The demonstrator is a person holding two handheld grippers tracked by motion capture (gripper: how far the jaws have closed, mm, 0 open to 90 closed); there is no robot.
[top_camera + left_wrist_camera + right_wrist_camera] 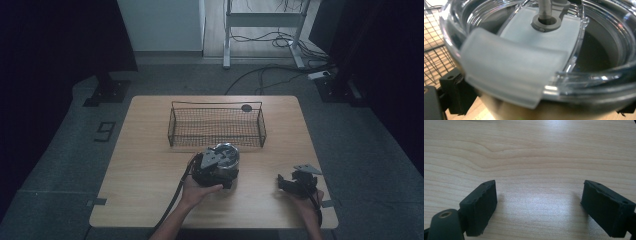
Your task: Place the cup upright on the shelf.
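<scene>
Both left gripper [220, 175] jaws flank a tumbler [226, 155] (clear-lidded); right gripper [539, 205] gapes.

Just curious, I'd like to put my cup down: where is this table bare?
The table is bare along its left side, left of the basket and left gripper. There is also bare wood between the two grippers and under the open right gripper. It is crowded at centre, where the tumbler stands just before the basket.

Pretty dim room overall. Light wood table [150, 165] sits on grey carpet [65, 150]. White cabinet [160, 25] at 12 o'clock, a desk frame [262, 20] with loose cables [280, 40] around 1, dark stands at 10 and 2.
</scene>
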